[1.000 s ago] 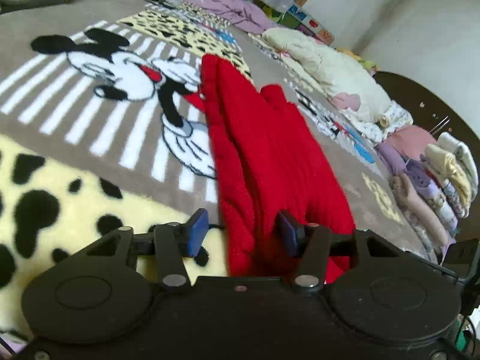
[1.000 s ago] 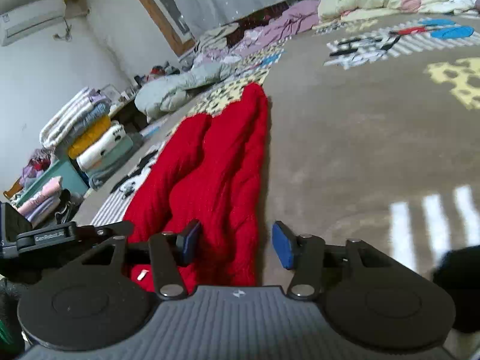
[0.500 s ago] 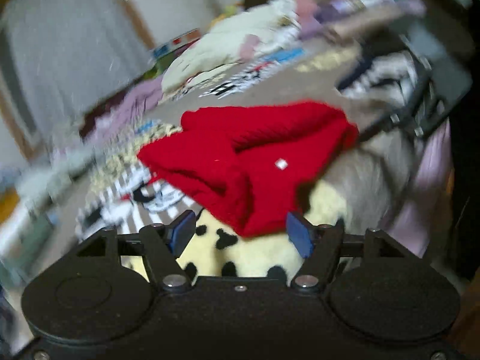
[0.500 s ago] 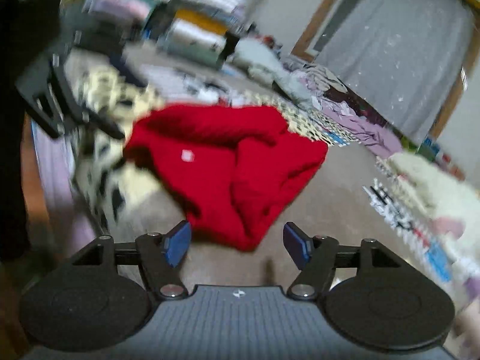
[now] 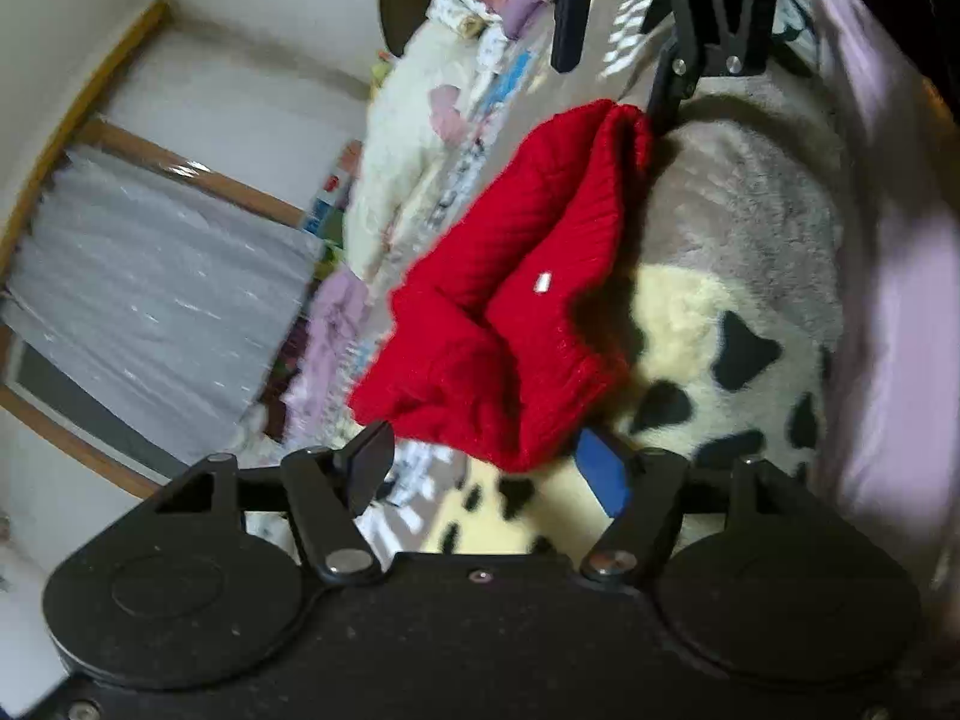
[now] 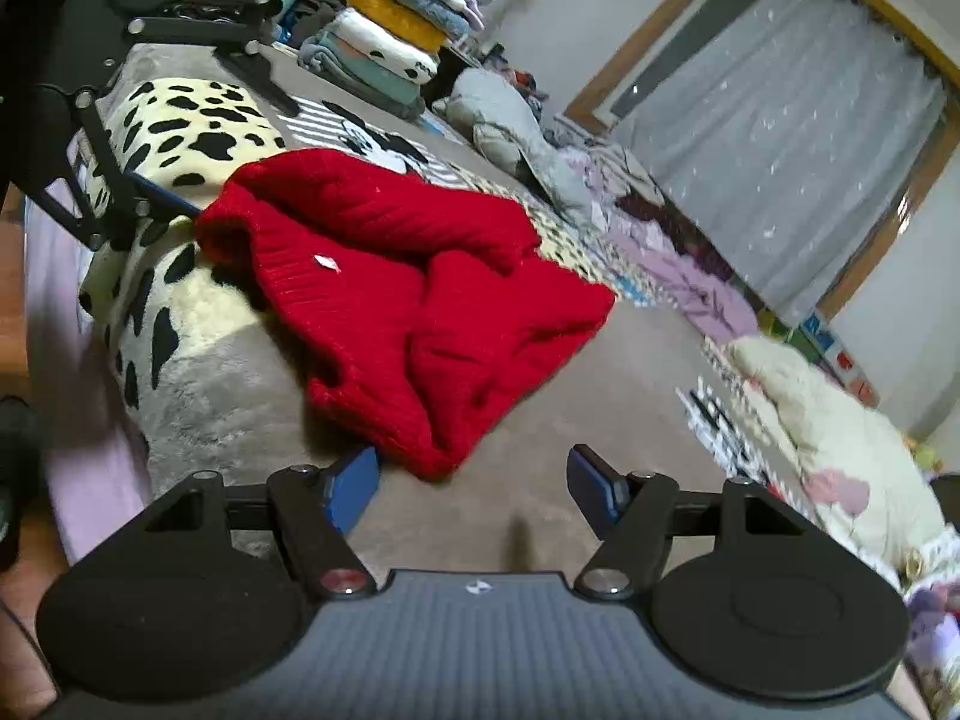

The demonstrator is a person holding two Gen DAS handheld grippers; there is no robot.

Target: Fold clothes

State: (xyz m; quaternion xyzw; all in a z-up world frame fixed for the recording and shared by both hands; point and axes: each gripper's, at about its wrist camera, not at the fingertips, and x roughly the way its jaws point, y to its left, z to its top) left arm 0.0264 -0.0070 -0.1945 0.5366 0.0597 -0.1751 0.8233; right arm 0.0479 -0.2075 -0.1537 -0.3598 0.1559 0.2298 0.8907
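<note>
A red sweater (image 6: 414,300) lies bunched in a doubled-over heap on a bed's cartoon-print blanket (image 6: 540,480), near the spotted edge, with one small white tag (image 6: 327,263) showing on top. The left gripper (image 5: 486,468) stands wide open with the sweater's nearest corner between its fingers but not clamped; the right gripper (image 6: 474,483) is likewise wide open, empty, just short of the opposite corner. The heap would fit either a fold half made or a garment just set down. Whichever it is, good work here means taking hems and corners rather than loose middle cloth, matching edges, and laying the knit flat so thick folds do not spring up. Count: one sweater, one tag, two grippers, one stack of folded bedding (image 6: 390,30) behind.
</note>
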